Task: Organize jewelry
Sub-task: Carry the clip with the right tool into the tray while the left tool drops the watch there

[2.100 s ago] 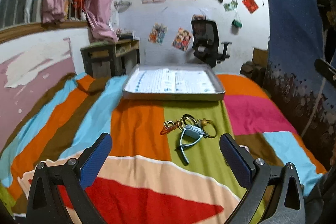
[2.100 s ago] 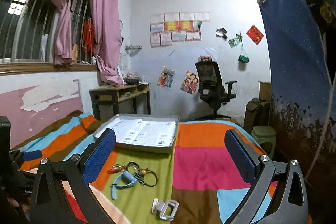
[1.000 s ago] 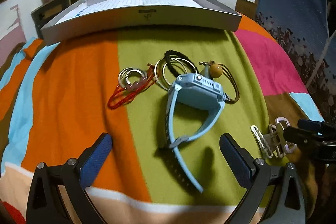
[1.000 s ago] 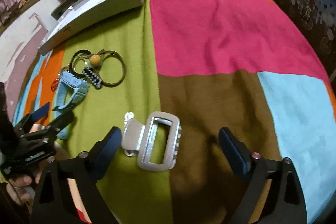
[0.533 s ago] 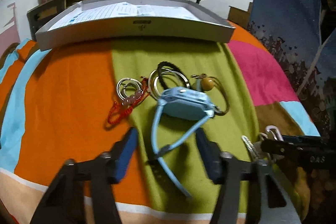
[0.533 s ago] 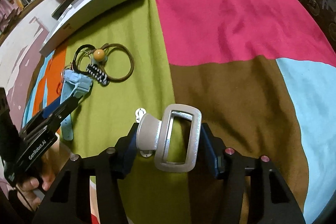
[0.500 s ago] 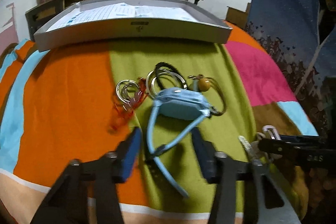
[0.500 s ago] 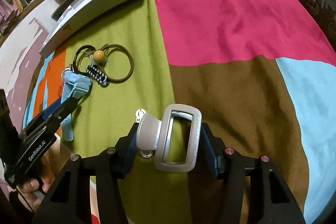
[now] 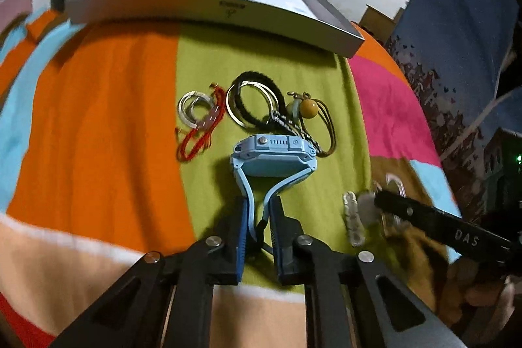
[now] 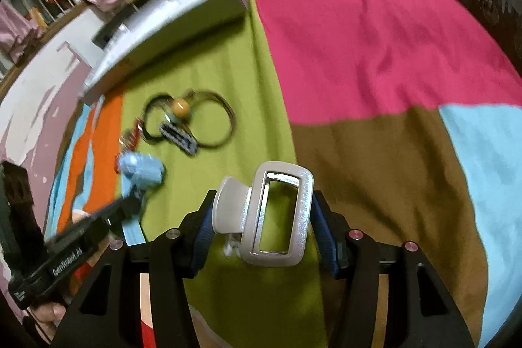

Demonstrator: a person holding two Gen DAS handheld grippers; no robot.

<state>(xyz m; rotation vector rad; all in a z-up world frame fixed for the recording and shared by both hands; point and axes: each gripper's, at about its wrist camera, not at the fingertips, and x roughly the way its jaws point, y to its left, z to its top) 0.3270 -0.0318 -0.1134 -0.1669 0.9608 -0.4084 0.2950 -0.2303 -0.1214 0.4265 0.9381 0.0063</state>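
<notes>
The left hand-held gripper (image 9: 257, 224) is closed narrowly on the two thin straps of the pale blue plastic wristwatch (image 9: 274, 157), well back from the watch body. That is the chief hazard: the straps are slender and flexible, so the heavier body may droop or swing when lifted, and the straps could slide out from between the blue pads (image 9: 242, 230). The watch body also lies touching the brown cord loop with a mustard-yellow bead (image 9: 308, 110) and a black-and-white braided piece (image 9: 287, 124), so one of these could be dragged along if it is caught.

The right hand-held gripper (image 10: 262, 227) is clamped on the silver-grey rectangular hair claw clip (image 10: 264, 214), gripped across its width. Should the squeeze fall on the clip's lever end, the clip may spring open and twist free; whether it does cannot be told.

Both hand-held grippers are held low over the multicoloured patchwork bedspread (image 9: 98, 119), pointing toward the shallow grey paper-lined tray (image 9: 212, 10), the right one nearly level with the left and off to its side. A hand (image 10: 49, 313) is partly seen beneath the left handle.

Relative to the tray, the watch lies on the near side on the green patch, with a pair of thin metal bangles (image 9: 253, 105), a silver ring (image 9: 194, 110) and a red thread bracelet (image 9: 195, 139) between it and the tray wall. Nothing has yet been placed inside the tray.
</notes>
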